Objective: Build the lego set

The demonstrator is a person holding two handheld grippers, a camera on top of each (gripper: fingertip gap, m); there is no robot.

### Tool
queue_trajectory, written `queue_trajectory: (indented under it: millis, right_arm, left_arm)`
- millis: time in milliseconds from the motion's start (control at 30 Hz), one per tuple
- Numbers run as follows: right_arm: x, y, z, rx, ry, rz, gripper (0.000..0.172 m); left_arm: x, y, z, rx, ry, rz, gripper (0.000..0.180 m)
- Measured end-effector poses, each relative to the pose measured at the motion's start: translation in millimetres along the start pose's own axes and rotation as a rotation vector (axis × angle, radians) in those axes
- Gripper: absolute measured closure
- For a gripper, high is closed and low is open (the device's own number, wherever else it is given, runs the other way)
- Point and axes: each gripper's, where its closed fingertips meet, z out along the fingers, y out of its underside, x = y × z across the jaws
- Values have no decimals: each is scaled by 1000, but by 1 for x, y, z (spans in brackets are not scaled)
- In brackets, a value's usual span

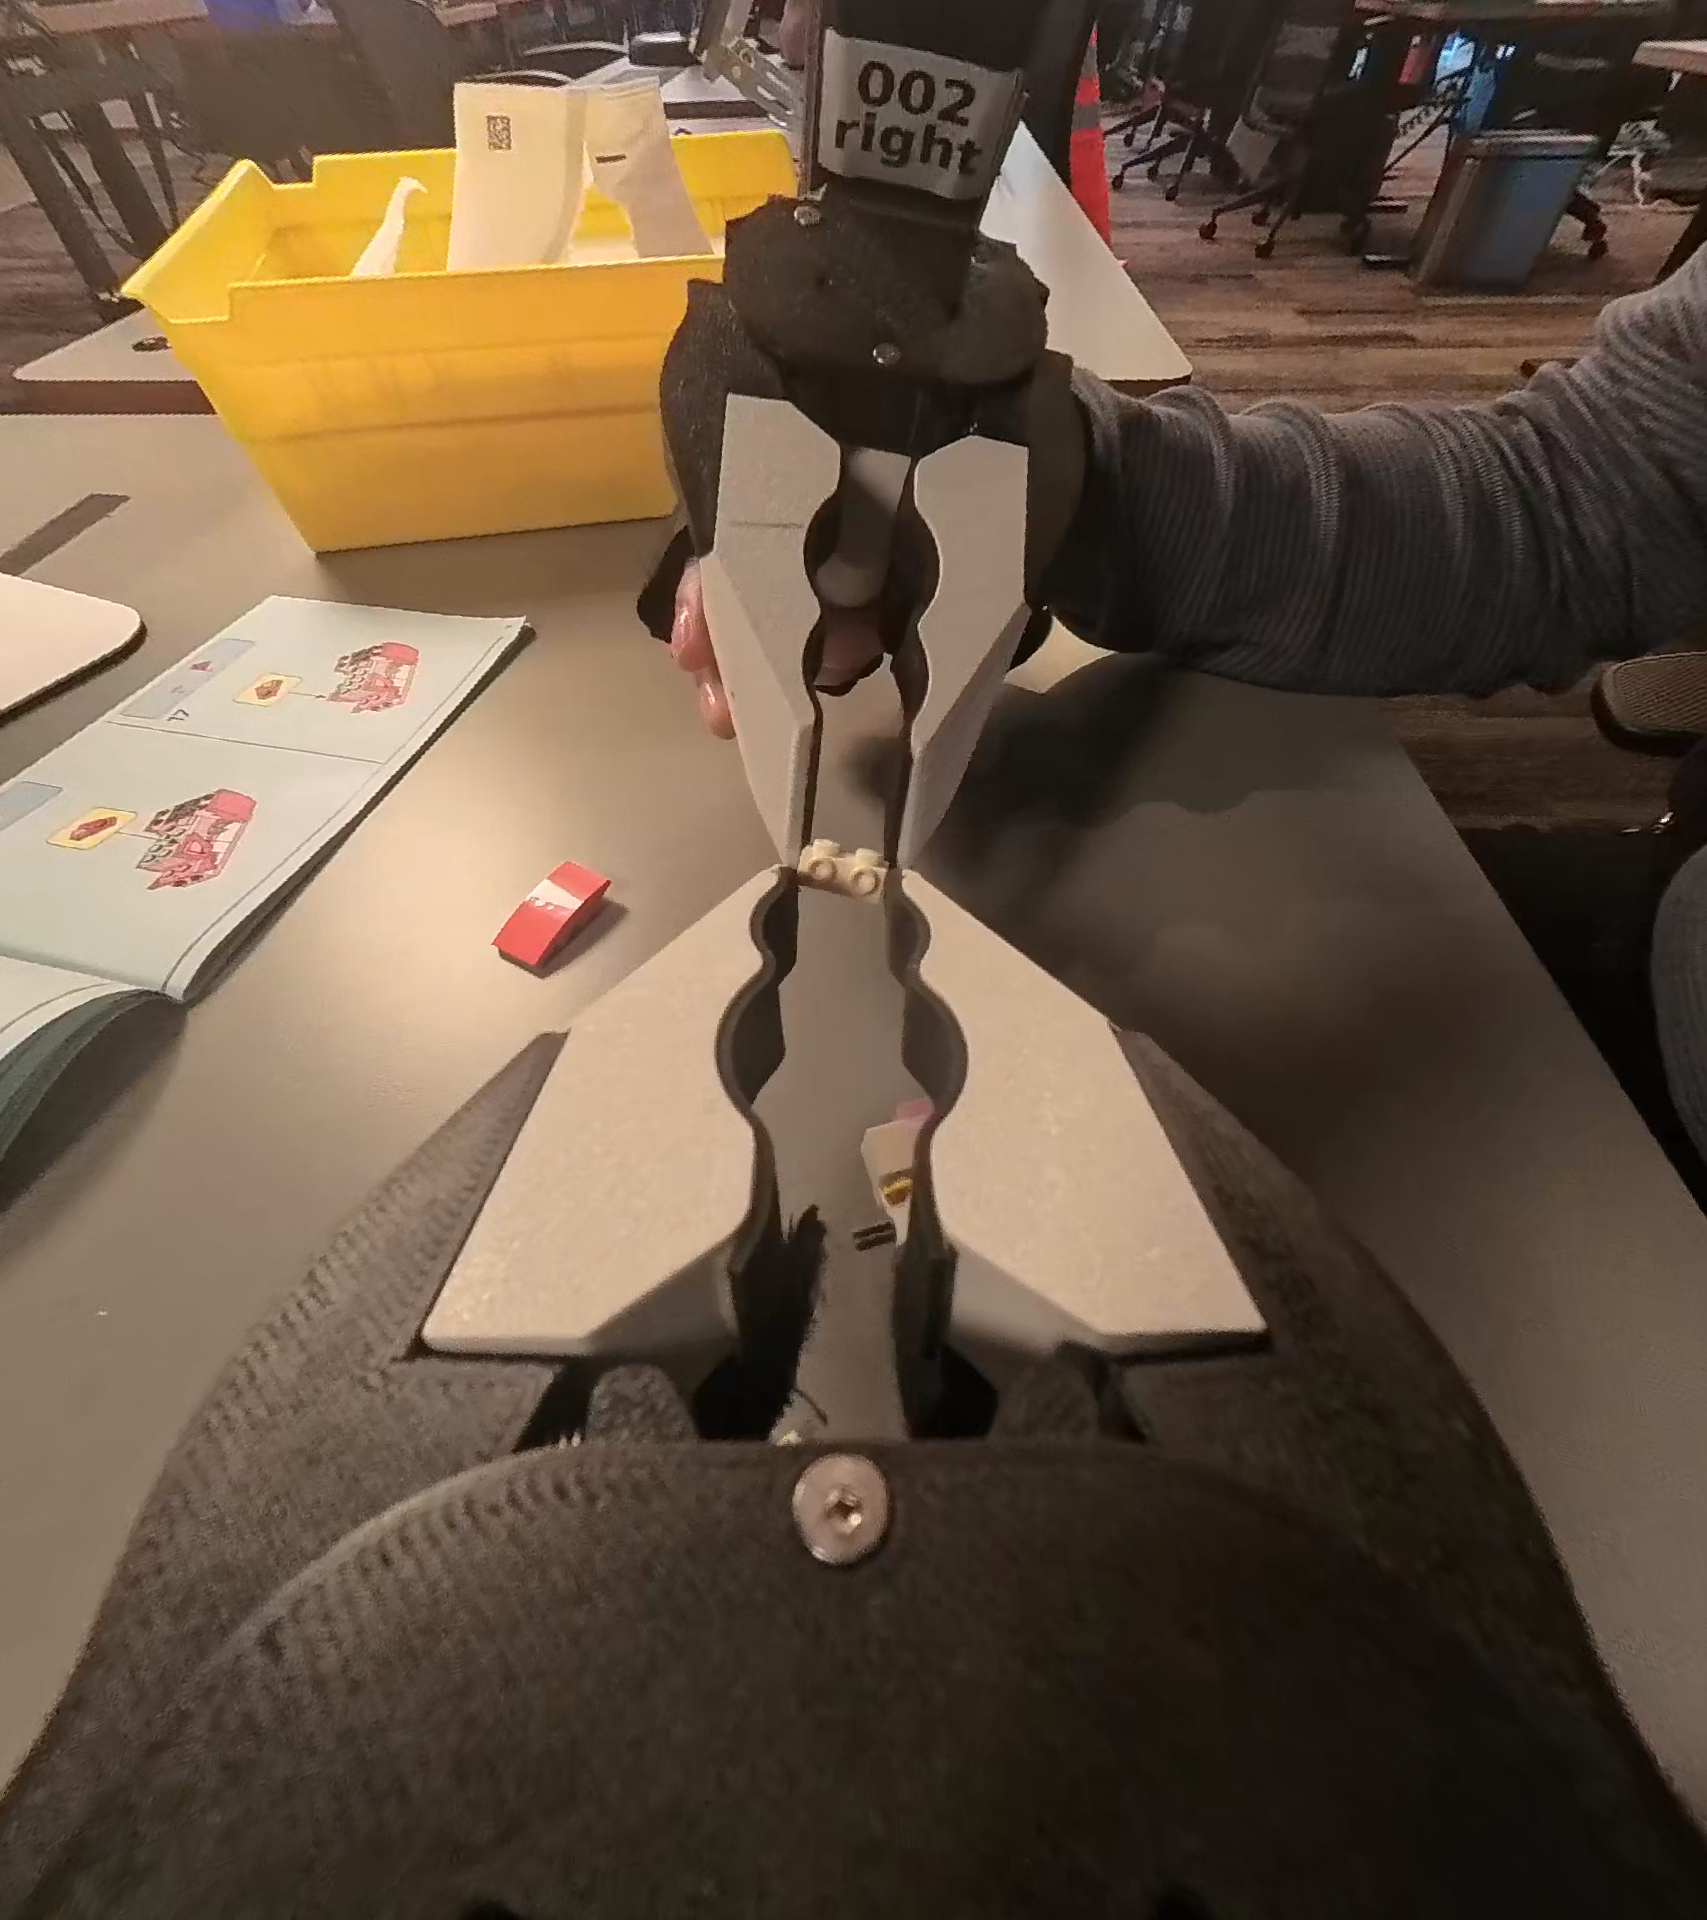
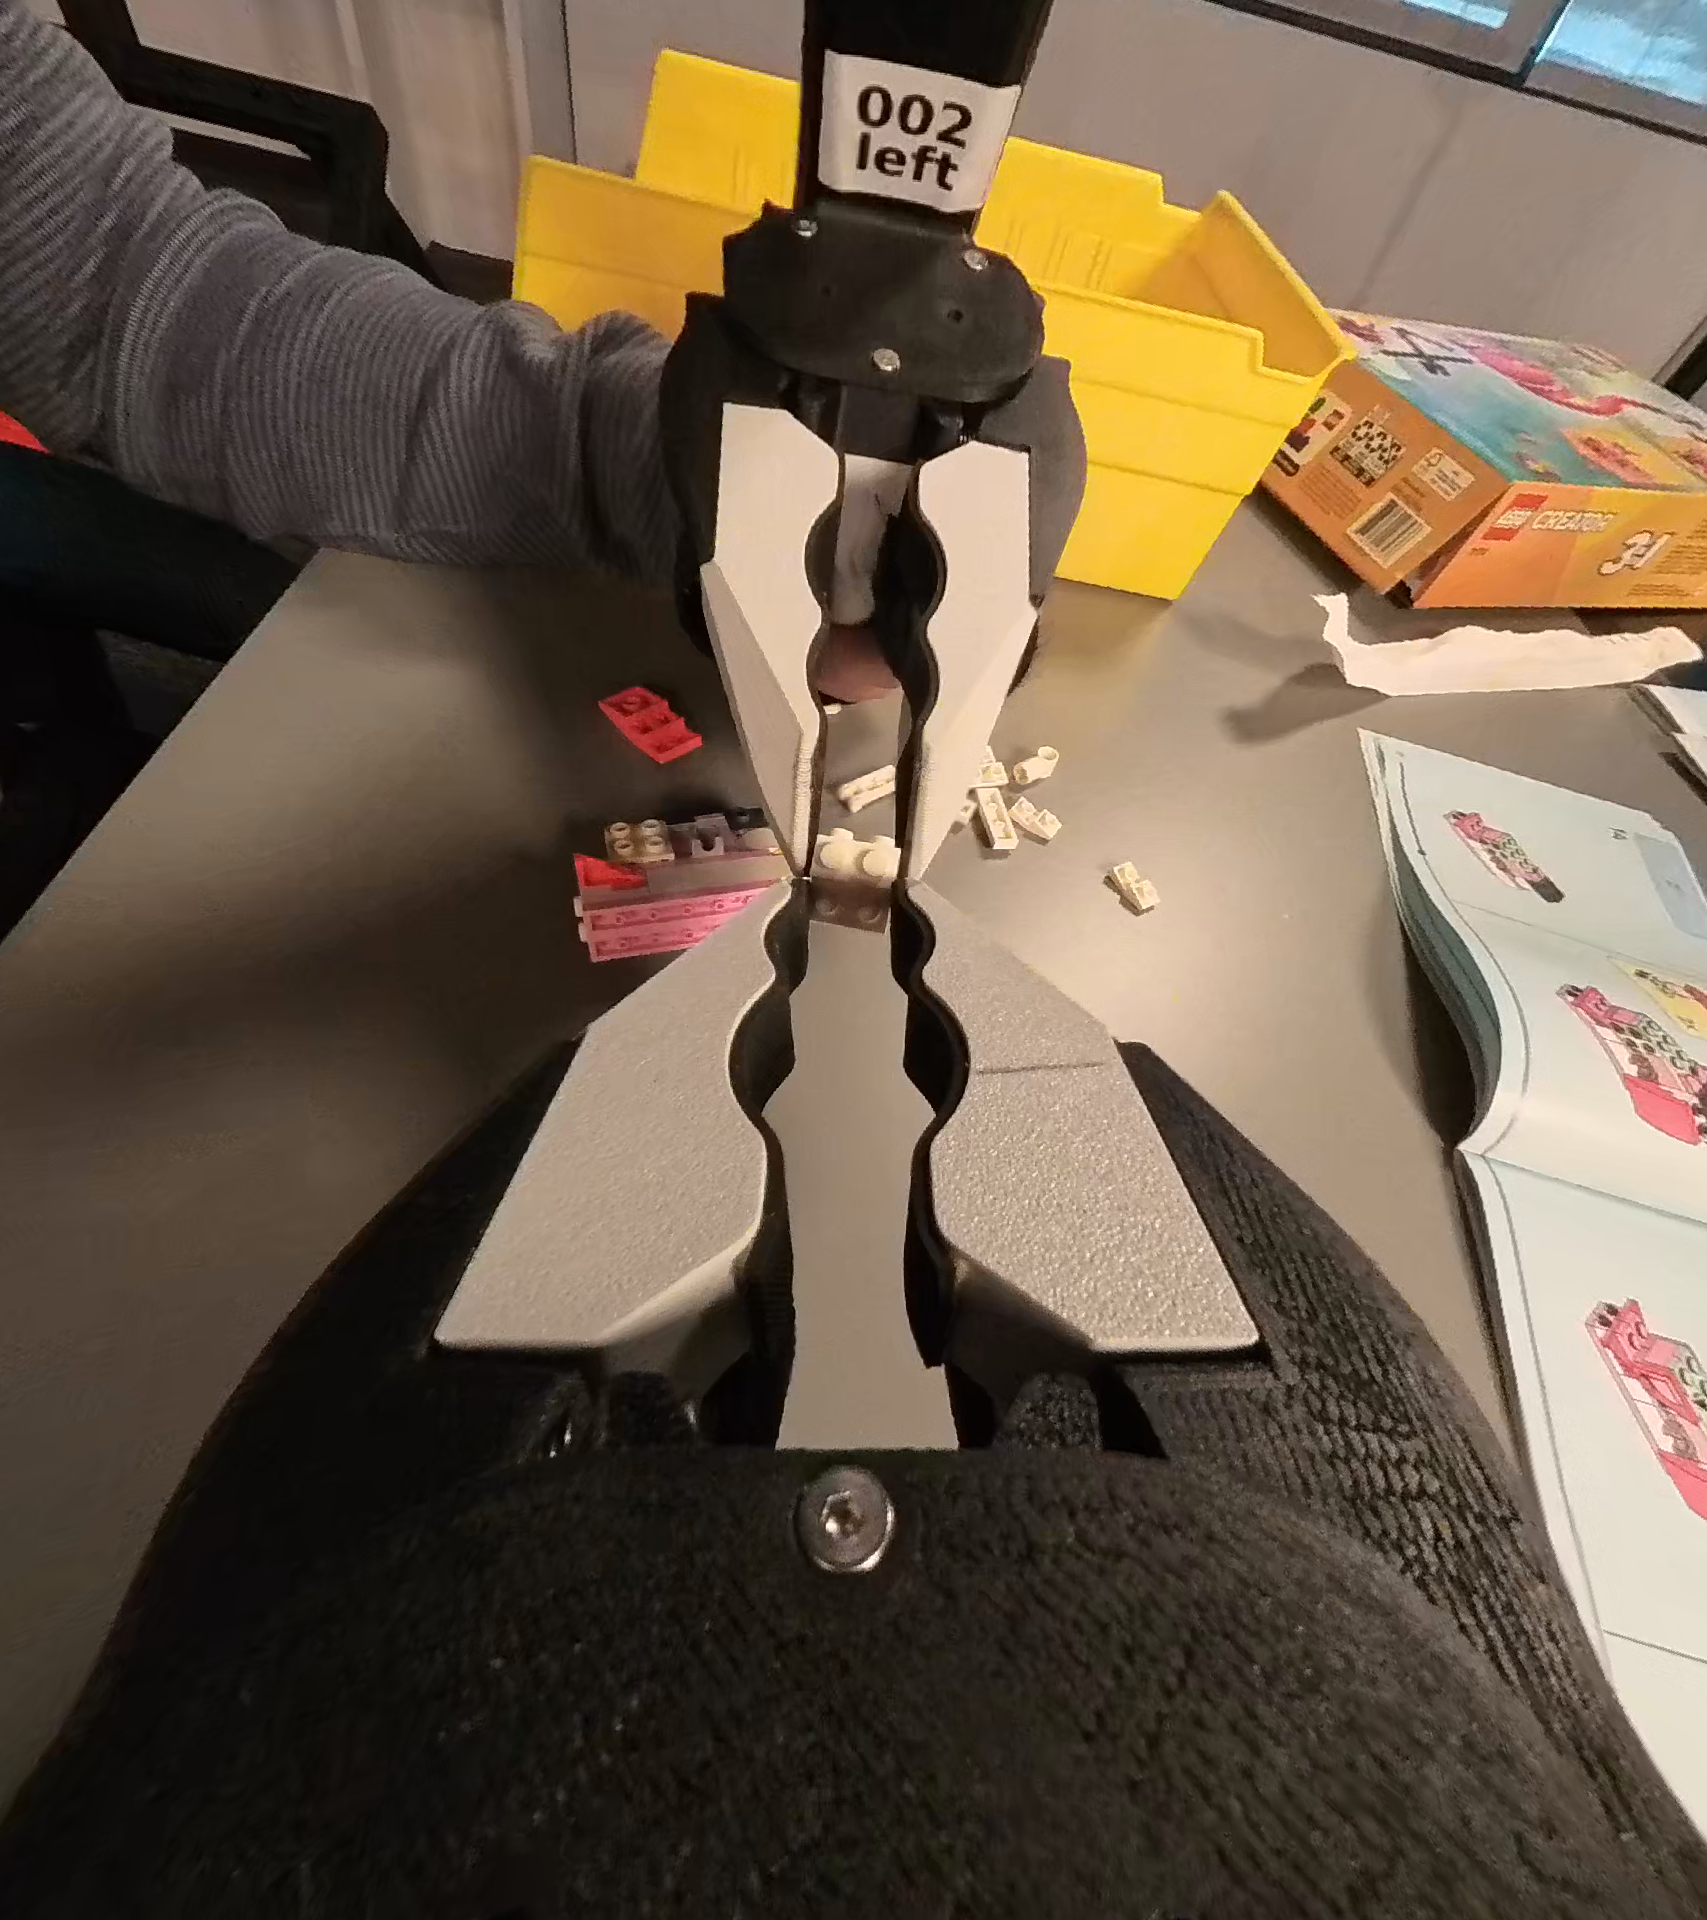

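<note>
Fig.: my left tool (image 1: 841, 881) & right tool (image 2: 847, 902) meet tip-to-tip above worktop centre, each narrow, together pinching small cream studded plastic brick (image 1: 841, 869) w/ grey brick (image 2: 849, 914) for mating.

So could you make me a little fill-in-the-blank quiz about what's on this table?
1. The bin behind the hand-held grippers is ___.
2. The loose curved brick beside the open booklet is ___.
3. The left hand-held gripper pinches a small ___ brick.
4. The right hand-held gripper pinches a ___ brick.

Missing words: yellow; red; white; grey.
</note>
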Motion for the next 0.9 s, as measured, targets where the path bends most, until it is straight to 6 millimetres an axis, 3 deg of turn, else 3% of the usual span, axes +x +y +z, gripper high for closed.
queue_trajectory:
  millis: [133, 200, 300, 433, 567, 900]
  right_arm:
    - [4, 4, 1, -11, 13, 33, 158]
    - [11, 9, -1, -28, 45, 64, 151]
    - [32, 22, -8, -72, 150, 124, 142]
    - [68, 53, -19, -186, 346, 257, 139]
    - [68, 75, -16, -278, 331, 357, 137]
    - [75, 88, -19, -354, 388, 384, 147]
  left_arm:
    - [-5, 3, 1, -21, -22, -18, 165]
    - [-17, 8, 0, -54, -95, -23, 165]
    - [-37, 13, -6, -78, -204, -59, 165]
    - [-45, 13, -10, -68, -244, -97, 165]
    - [-49, 14, -11, -70, -262, -102, 165]
    - [-51, 13, -13, -60, -274, -103, 165]
